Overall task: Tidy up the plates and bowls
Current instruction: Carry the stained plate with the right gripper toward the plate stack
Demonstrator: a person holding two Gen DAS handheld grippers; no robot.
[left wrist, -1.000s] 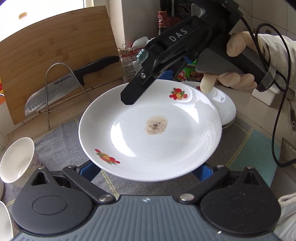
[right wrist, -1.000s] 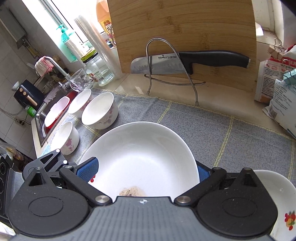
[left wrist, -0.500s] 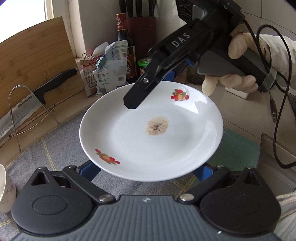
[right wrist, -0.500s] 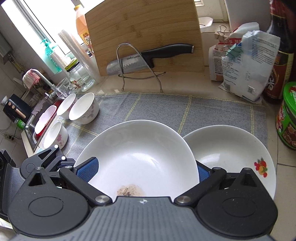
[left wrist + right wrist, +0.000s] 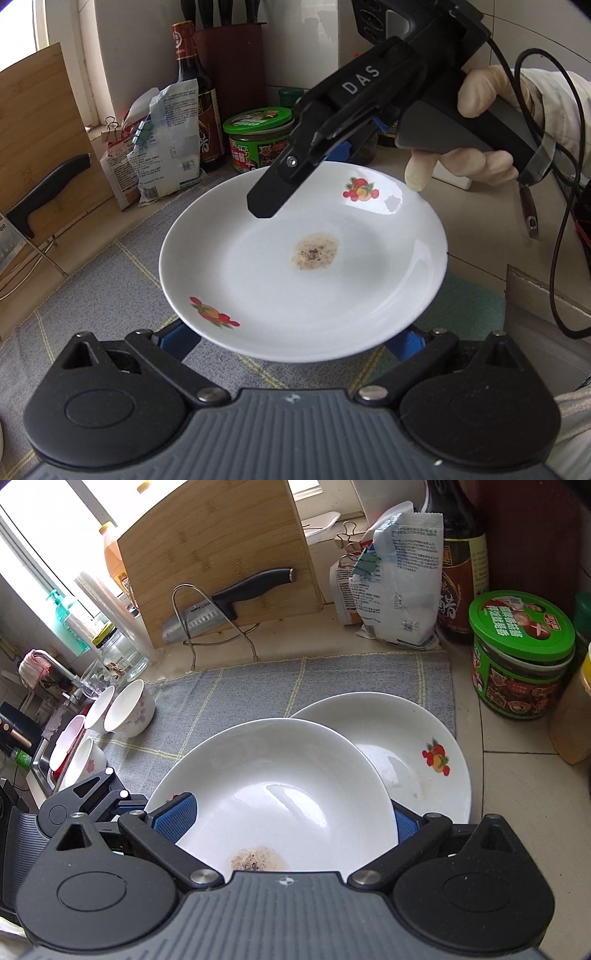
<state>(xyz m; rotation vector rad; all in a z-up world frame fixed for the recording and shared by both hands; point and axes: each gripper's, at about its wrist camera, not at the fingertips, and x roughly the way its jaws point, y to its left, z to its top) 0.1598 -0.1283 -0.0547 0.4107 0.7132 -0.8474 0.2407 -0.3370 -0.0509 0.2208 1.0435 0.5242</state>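
A white plate [image 5: 303,266] with fruit motifs and a brown stain hangs in the air above the counter, carried by both grippers. My left gripper [image 5: 290,339] is shut on its near side, blue pads tucked under the rim. My right gripper [image 5: 299,181], in a gloved hand, grips the far side. In the right wrist view the stained plate [image 5: 273,786] sits between the right gripper's [image 5: 288,819] pads. A second fruit-motif plate [image 5: 424,760] lies on the grey mat [image 5: 258,686], just beyond and partly under the carried one. Several white bowls [image 5: 129,709] stand at the mat's left end.
A green-lidded jar [image 5: 521,653], a dark sauce bottle [image 5: 461,572] and clipped bags [image 5: 399,583] crowd the back right. A knife on a wire rack [image 5: 221,605] leans against a bamboo board [image 5: 221,546]. A sink [image 5: 59,746] lies far left. A cable [image 5: 554,221] trails from the right gripper.
Both grippers have carried the stained plate to the right along the counter, away from the bowls and the knife rack. The second plate has come into view just beyond it.
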